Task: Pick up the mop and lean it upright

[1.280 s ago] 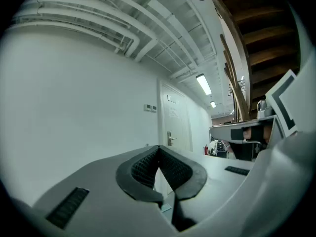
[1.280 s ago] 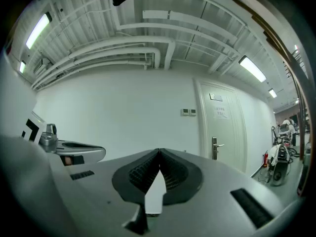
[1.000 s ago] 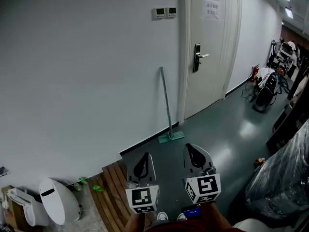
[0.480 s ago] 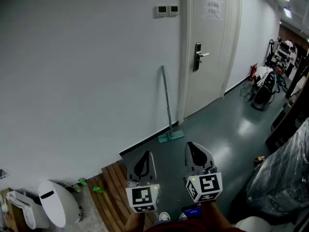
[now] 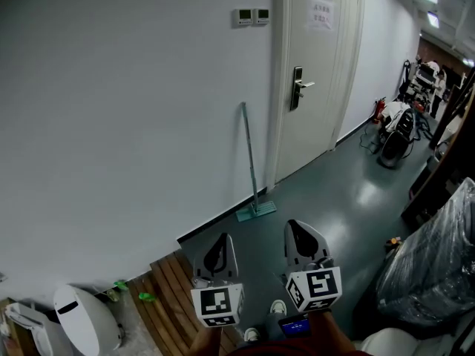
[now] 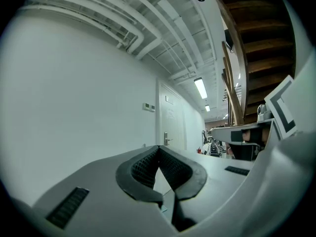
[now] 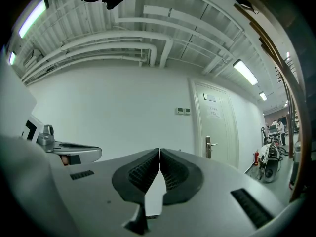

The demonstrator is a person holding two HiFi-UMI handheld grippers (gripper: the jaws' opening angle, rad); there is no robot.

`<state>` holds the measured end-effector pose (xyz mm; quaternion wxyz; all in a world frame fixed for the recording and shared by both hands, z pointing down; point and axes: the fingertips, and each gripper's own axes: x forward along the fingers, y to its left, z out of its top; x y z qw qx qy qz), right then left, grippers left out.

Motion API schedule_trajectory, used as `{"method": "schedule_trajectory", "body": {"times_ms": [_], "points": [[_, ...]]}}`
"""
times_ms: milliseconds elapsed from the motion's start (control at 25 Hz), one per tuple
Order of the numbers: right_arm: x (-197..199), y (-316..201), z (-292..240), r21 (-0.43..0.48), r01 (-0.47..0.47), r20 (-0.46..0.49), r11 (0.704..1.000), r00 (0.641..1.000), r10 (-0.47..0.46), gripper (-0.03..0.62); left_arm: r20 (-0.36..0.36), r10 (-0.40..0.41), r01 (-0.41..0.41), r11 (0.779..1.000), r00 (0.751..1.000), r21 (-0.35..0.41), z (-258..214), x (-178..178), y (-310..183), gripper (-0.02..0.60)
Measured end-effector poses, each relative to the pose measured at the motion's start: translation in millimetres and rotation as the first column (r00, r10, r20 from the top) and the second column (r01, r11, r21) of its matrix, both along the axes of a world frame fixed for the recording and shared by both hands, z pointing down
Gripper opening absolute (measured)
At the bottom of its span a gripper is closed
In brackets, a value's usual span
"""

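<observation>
Versus a second ago: the head view has drifted, so the mop (image 5: 250, 162), door (image 5: 308, 73) and wall thermostats (image 5: 251, 16) all sit a bit further left in the picture. The white bin (image 5: 85, 317) has slid toward the bottom-left corner, and a shoe (image 5: 277, 307) shows more. The mop itself hasn't changed pose. Both claws hold the same spot in the picture.

Mop: leaning near-upright on the white wall (image 5: 133, 110), with its teal head on the floor (image 5: 326, 206) at the floor's wall edge, just left of the door frame.

Left gripper (image 5: 221, 240) and right gripper (image 5: 295, 228) are side by side, level, and well short of the mop. The mop stands ahead of them, roughly in line with the gap between the two. Nothing touches it.

Left gripper view: pads pressed together at the tips, nothing pinched (image 6: 158, 148). Right gripper view: same, tips closed and empty (image 7: 159, 151).

Only the head view shows the mop whole. In the gripper views the claw bodies cover where it stands. Those views add the ceiling pipes (image 7: 123, 53) and strip lights, which the head view misses.
</observation>
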<state>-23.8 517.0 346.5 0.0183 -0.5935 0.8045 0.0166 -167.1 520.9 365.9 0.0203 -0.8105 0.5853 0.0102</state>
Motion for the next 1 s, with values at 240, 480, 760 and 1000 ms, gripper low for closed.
{"method": "schedule_trajectory", "body": {"times_ms": [240,480,760,1000], "points": [[-0.2,-18.6,7.3,-0.008,0.007,0.004,1.000,1.000,-0.007,0.018,-0.001,0.007,-0.007,1.000,1.000,0.003,4.3,3.2,-15.5,0.014],[-0.1,-46.3,7.2,-0.010,0.017,0.002,1.000,1.000,-0.017,0.018,-0.007,0.002,-0.002,1.000,1.000,-0.005,5.0,6.5,-42.8,0.014],[19.3,-91.6,7.5,-0.005,0.016,0.019,1.000,1.000,-0.016,0.018,-0.003,0.012,-0.012,1.000,1.000,0.005,-1.0,29.7,-86.3,0.014],[44.0,-138.7,6.0,-0.004,0.021,0.065,1.000,0.998,-0.020,0.018,0.013,-0.004,0.004,1.000,1.000,0.005,-5.4,51.8,-132.0,0.014]]}}
